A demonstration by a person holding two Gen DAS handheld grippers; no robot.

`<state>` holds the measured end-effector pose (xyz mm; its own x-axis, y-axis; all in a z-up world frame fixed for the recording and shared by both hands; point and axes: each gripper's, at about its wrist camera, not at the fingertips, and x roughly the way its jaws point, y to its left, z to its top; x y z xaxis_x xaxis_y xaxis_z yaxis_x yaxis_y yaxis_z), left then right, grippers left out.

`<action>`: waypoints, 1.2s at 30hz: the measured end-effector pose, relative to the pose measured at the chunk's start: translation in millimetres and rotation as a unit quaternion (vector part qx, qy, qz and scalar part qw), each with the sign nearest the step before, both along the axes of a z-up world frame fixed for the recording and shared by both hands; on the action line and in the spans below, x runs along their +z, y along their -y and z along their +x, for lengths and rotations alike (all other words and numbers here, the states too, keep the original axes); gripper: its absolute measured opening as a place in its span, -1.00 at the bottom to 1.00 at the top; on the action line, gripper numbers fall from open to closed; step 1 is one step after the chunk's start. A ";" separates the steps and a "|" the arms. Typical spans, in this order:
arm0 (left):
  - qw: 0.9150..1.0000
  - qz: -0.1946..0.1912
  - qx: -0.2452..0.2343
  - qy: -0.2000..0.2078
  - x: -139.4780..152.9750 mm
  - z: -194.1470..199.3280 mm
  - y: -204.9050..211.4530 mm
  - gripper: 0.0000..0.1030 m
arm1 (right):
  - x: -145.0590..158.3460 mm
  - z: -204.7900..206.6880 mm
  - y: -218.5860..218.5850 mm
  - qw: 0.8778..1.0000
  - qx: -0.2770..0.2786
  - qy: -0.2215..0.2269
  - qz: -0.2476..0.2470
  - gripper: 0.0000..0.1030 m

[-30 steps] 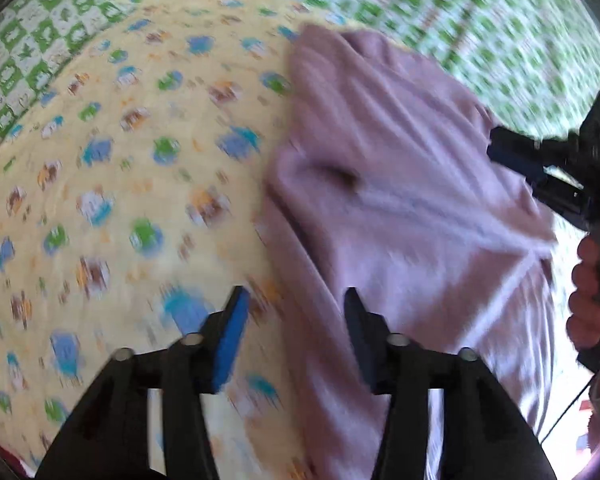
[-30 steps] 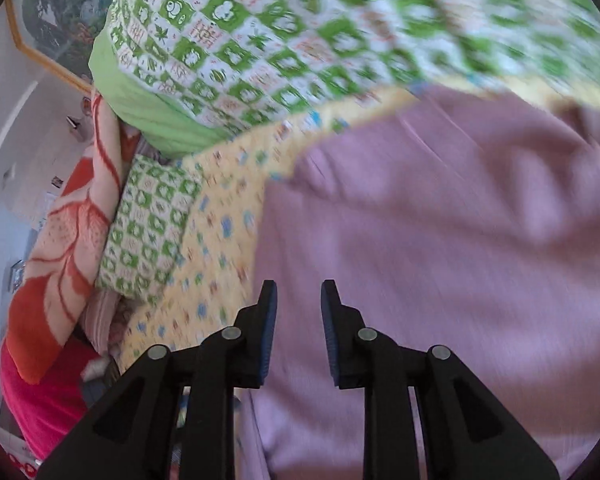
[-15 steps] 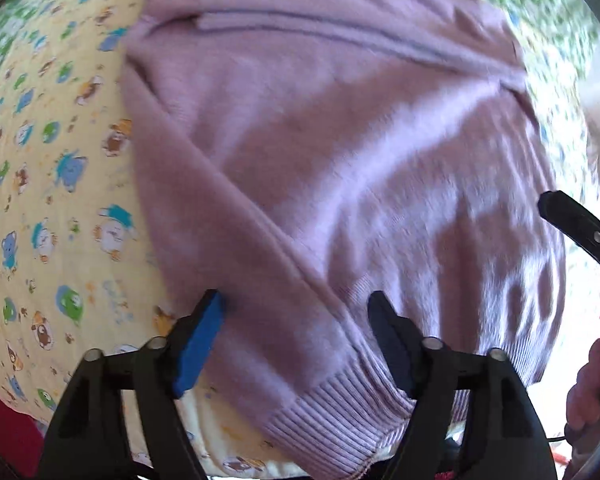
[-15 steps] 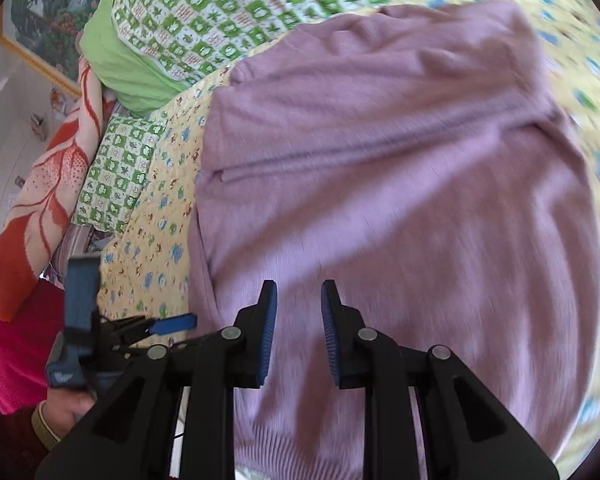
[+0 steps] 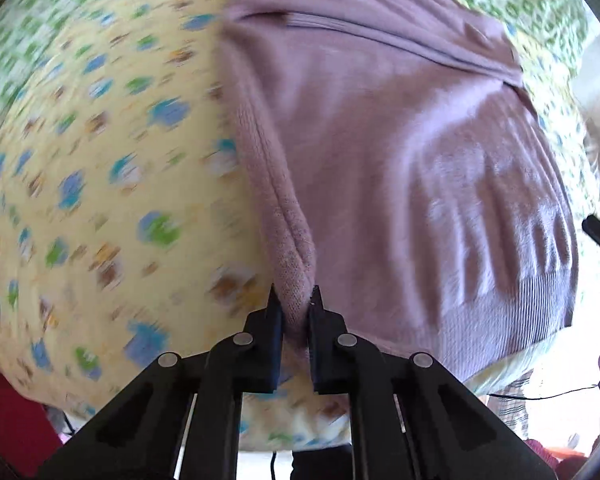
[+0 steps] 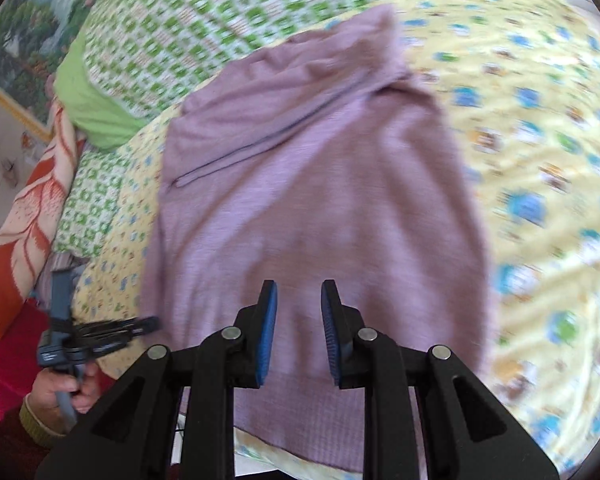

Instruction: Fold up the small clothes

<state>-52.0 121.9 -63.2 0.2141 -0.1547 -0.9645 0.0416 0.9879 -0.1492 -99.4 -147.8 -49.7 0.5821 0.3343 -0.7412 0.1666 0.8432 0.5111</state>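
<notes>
Lilac sweater (image 5: 380, 152) lies spread on the yellow cartoon-print sheet (image 5: 100, 168), hem at the bed's near edge. L gripper (image 5: 294, 300) has just snapped closed and pinches the sweater's side edge, a ridge of knit between its 2 pads. R gripper (image 6: 299, 300) hovers over the hem area w/ jaws apart, nothing between them. Green checked quilt (image 6: 220, 12) behind.

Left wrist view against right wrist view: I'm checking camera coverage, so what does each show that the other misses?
Only the left wrist view shows the left gripper pinching the sweater's side edge, its jaws having just closed. Only the right wrist view shows the green pillow, the framed picture and the right gripper open above the hem. Both show the purple sweater on the yellow patterned sheet.
</notes>
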 end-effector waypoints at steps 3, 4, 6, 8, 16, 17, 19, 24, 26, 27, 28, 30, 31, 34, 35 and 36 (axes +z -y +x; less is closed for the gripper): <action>1.000 -0.014 0.020 -0.007 -5.3 -22.9 -31.5 -0.84 | -8.1 -18.3 18.8 0.999 -0.028 -0.019 -0.008 -0.54; 1.000 -0.008 0.023 -0.005 -6.9 -32.1 -40.7 -0.83 | -11.4 -24.8 23.7 0.999 -0.035 -0.026 -0.012 -0.54; 1.000 0.005 0.020 0.003 -14.2 -35.8 -60.8 -0.84 | -15.7 -32.8 30.4 0.998 -0.043 -0.035 -0.015 -0.54; 1.000 0.017 0.012 0.010 -12.2 -51.8 -78.4 -0.83 | -20.5 -40.9 34.3 0.998 -0.048 -0.045 -0.015 -0.54; 0.999 -0.044 0.024 -0.002 -14.8 -65.3 -117.0 -0.14 | -33.1 -60.1 32.1 0.996 -0.059 -0.063 0.008 -0.15; 0.997 -0.068 0.029 -0.001 -13.1 -65.2 -119.5 -0.03 | -34.3 -61.5 30.7 0.996 -0.060 -0.064 0.008 -0.09; 0.994 -0.107 0.035 -0.005 -12.5 -61.5 -116.1 0.11 | -37.6 -62.8 26.8 0.996 -0.057 -0.068 0.008 -0.09; 0.991 -0.129 0.029 -0.032 -34.2 -51.2 -91.8 0.18 | -46.8 -58.0 15.9 0.996 -0.038 -0.077 0.006 -0.09; 0.994 -0.109 0.024 -0.019 -34.3 -49.2 -72.5 0.22 | -50.0 -56.7 15.8 0.996 -0.039 -0.076 0.014 -0.09; 0.994 -0.104 0.016 -0.010 -31.7 -50.6 -68.5 0.18 | -50.9 -56.5 16.1 0.996 -0.040 -0.074 0.019 -0.09; 0.995 -0.103 0.007 -0.005 -31.2 -52.2 -63.8 -0.12 | -51.7 -57.4 16.4 0.996 -0.041 -0.072 0.023 -0.10; 0.994 -0.108 -0.003 -0.013 -34.7 -52.7 -59.6 -0.64 | -53.5 -59.6 16.6 0.996 -0.042 -0.072 0.026 -0.38; 0.994 -0.105 -0.006 -0.010 -34.2 -55.9 -62.2 -0.66 | -54.5 -61.3 18.8 0.996 -0.046 -0.073 0.028 -0.43; 0.995 -0.098 -0.006 -0.007 -35.9 -50.1 -49.9 -0.69 | -56.8 -72.9 32.6 0.993 -0.077 -0.069 0.051 -0.57; 0.995 -0.101 -0.002 -0.008 -37.0 -48.1 -46.0 -0.70 | -56.8 -77.7 37.9 0.992 -0.091 -0.067 0.060 -0.57; 0.994 -0.105 0.001 -0.009 -36.7 -49.1 -50.1 -0.71 | -57.6 -81.8 41.9 0.990 -0.101 -0.066 0.069 -0.57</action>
